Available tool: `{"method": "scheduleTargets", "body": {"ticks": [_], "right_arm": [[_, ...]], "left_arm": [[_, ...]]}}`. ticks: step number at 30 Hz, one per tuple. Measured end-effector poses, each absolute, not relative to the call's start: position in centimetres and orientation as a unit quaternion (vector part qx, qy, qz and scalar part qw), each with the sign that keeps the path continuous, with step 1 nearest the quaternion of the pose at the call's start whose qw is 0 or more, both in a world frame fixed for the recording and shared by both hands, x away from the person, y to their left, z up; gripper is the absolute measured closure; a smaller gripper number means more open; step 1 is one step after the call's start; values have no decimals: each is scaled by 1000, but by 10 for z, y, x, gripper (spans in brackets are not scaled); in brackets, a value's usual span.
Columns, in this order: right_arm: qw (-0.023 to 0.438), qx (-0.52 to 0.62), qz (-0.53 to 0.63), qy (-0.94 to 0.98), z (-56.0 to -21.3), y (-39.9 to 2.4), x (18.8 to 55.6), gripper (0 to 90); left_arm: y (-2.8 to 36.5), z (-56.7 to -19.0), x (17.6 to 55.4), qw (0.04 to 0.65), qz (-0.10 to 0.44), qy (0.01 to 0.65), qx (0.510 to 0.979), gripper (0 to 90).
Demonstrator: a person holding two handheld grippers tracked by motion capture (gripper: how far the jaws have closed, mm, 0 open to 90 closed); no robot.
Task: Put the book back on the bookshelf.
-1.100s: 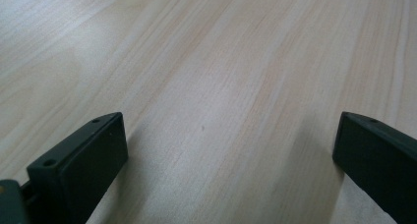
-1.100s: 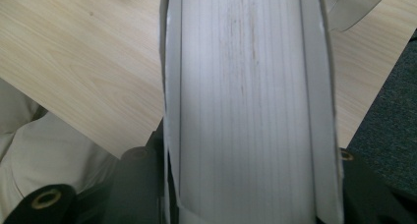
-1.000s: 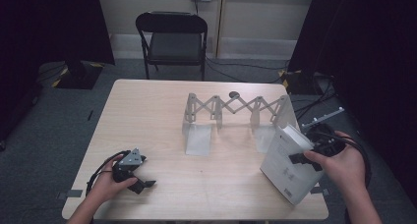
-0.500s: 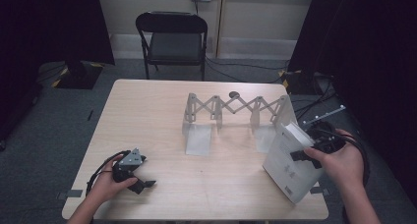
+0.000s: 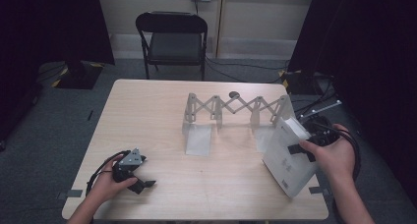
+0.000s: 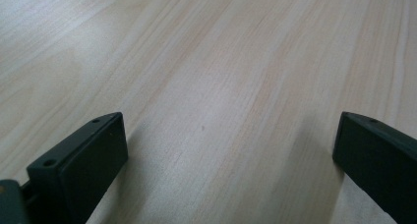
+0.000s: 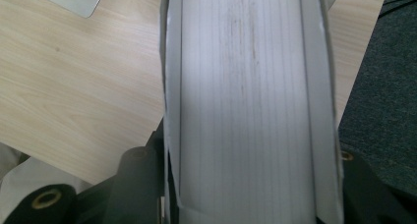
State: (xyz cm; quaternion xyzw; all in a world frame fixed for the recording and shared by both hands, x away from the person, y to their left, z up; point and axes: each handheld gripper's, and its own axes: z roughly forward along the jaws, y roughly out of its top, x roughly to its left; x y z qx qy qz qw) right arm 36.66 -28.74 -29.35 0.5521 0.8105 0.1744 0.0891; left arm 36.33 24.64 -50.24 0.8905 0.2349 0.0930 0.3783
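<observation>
1. Two grippers in play on a pale wooden table (image 5: 162,111), one in each hand.
2. Right gripper (image 5: 301,149) at about 4 o'clock on the table, near the right edge, jaws clamped across a thick white book (image 5: 287,157).
3. Book tilted, lower corner close to the front right edge of the table, top leaning toward 1 o'clock, just beside the right end of a metal folding rack (image 5: 236,106).
4. Seen from the right gripper view: page edges of the book (image 7: 251,101) running up the middle, a black jaw pressed against each cover, table to the left, dark carpet to the right.
5. Left gripper (image 5: 142,184) at about 8 o'clock, resting low by the front left corner, well apart from book and rack.
6. Left jaws spread wide, nothing but bare wood (image 6: 221,86) between them.
7. Rack standing across the middle at 12 to 2 o'clock, its flat plates resting on the tabletop.
8. Black chair (image 5: 172,42) beyond the far edge at 12 o'clock.
</observation>
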Motion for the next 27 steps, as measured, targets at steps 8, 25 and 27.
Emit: {"method": "scheduleTargets", "body": {"ticks": [8, 25, 27], "right_arm": [[90, 561, 173, 804, -295, -286, 374, 538], [97, 581, 174, 790, -296, -287, 384, 538], [96, 582, 177, 788, -295, -287, 385, 537]], "left_arm": [[246, -502, 363, 378, 93, 235, 891, 0], [246, -502, 363, 378, 93, 235, 891, 0], [247, -502, 363, 377, 92, 234, 892, 0]]}}
